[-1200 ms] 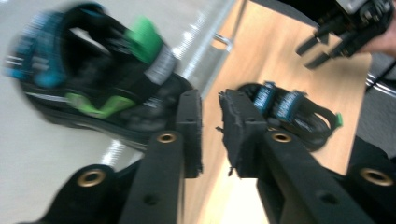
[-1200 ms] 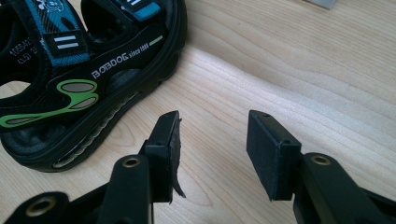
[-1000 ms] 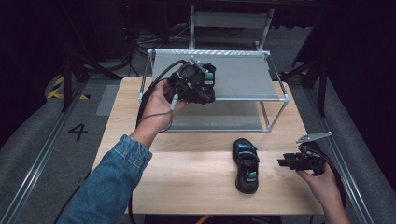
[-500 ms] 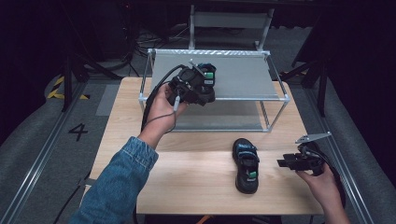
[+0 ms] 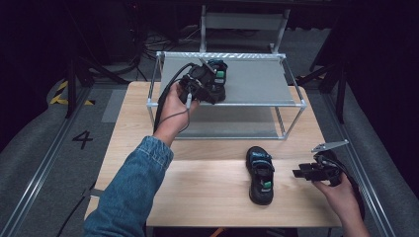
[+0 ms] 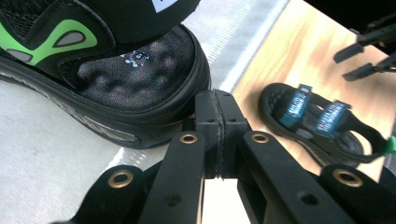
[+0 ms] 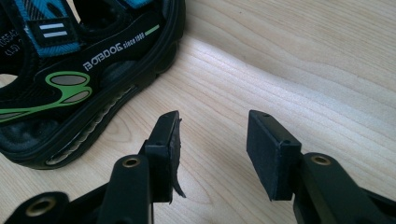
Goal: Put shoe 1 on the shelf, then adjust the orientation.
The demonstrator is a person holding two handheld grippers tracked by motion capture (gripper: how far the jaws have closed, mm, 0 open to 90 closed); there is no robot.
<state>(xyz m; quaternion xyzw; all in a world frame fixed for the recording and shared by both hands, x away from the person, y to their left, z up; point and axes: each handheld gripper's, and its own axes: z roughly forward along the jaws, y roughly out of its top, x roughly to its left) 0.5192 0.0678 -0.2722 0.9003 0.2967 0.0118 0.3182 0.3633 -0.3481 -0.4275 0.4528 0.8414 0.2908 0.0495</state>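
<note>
Sandal (image 7: 70,79) just left of right gripper (image 7: 212,154), pads apart: light, flexible, grippy rubber. Clamp sole rim or strap. Left gripper (image 6: 217,140) pressed together, empty.

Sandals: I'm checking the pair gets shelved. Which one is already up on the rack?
The sandal at the left tool, on the rack's grey top shelf. The other sandal lies on the wooden table near the right tool.

Black strapped sandals with green and blue trim: 2, one upper centre on the shelf (image 5: 217,81), one lower right of centre (image 5: 260,174) | metal-framed two-tier rack with grey shelves (image 5: 257,81): 1 | light wooden table (image 5: 207,192): 1 | black two-jaw grippers: 2, upper centre (image 5: 210,89), lower right (image 5: 299,173)
</note>
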